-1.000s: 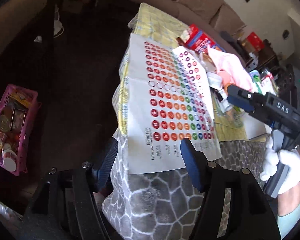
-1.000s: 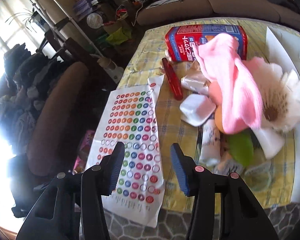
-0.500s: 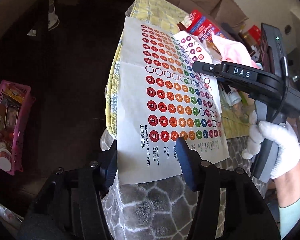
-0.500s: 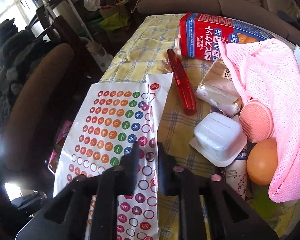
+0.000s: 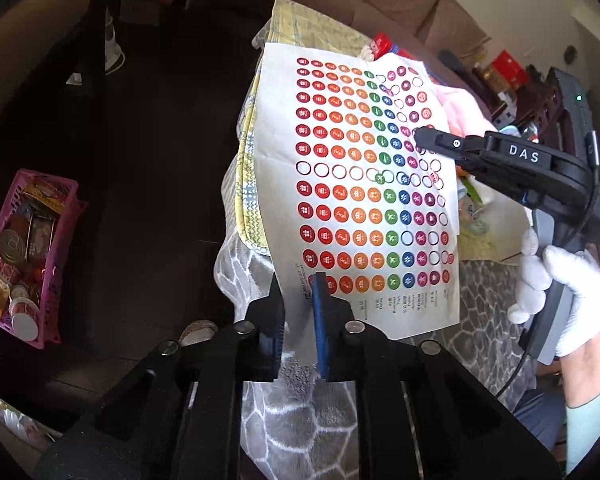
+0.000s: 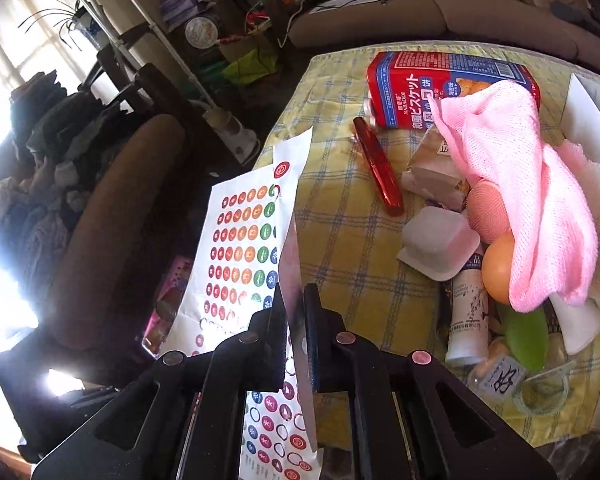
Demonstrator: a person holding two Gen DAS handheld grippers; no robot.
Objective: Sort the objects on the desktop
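A white sticker sheet (image 5: 360, 184) with rows of coloured dots lies partly lifted over the table's left end. My left gripper (image 5: 298, 312) is shut on its near bottom edge. My right gripper (image 6: 294, 320) is shut on the sheet's (image 6: 240, 248) right edge, which stands folded up between the fingers. In the left wrist view the right gripper (image 5: 422, 138) reaches in from the right, held by a white-gloved hand (image 5: 560, 292).
On the yellow checked cloth (image 6: 340, 240) lie a red biscuit pack (image 6: 440, 92), a red pen (image 6: 380, 168), a white tub (image 6: 436, 240), a pink cloth (image 6: 532, 184), an orange ball (image 6: 500, 268) and a white tube (image 6: 466, 316). A pink basket (image 5: 28, 248) stands on the floor at the left.
Both grippers were open a second ago. The right one shut on the sheet's right edge first, then the left shut on its near edge. The right edge has risen.
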